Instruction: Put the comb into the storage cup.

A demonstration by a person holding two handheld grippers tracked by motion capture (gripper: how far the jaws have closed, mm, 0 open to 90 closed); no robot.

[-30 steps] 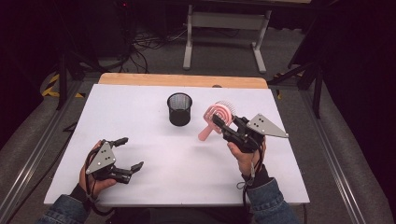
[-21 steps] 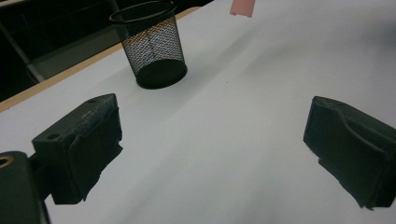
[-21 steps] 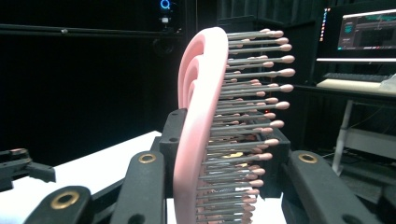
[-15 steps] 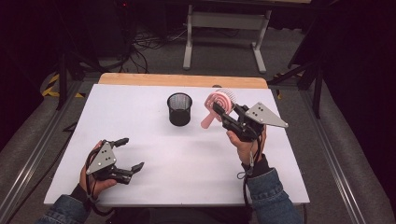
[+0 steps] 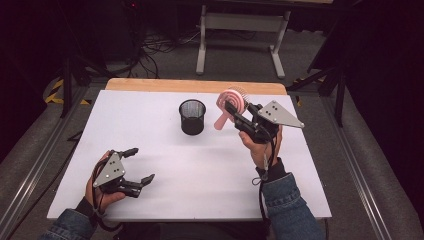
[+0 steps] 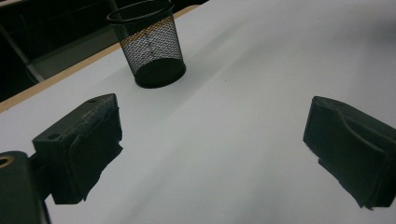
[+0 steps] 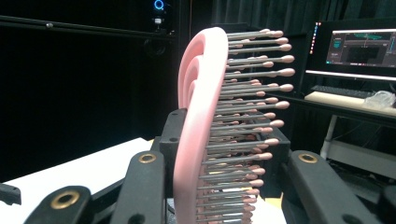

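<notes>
A pink hairbrush [image 5: 229,106] with metal bristles is held above the table, its handle hanging down to the left. My right gripper [image 5: 235,113] is shut on it, to the right of a black mesh cup [image 5: 192,116] that stands upright and empty near the table's far middle. In the right gripper view the hairbrush [image 7: 205,126] stands on edge between the jaws, bristles pointing right. My left gripper [image 5: 139,164] rests open near the front left of the white table [image 5: 150,145]. In the left gripper view its fingers [image 6: 81,144] stand wide apart over bare table, with the mesh cup [image 6: 149,44] beyond.
A wooden strip [image 5: 195,86] runs along the table's far edge. Behind it stand a metal frame [image 5: 240,30] and cables on the floor. A lit monitor [image 7: 359,49] and a desk show far off in the right gripper view.
My right gripper has lifted the hairbrush higher and carried it a little toward the far side of the table. The left gripper has stayed put.
</notes>
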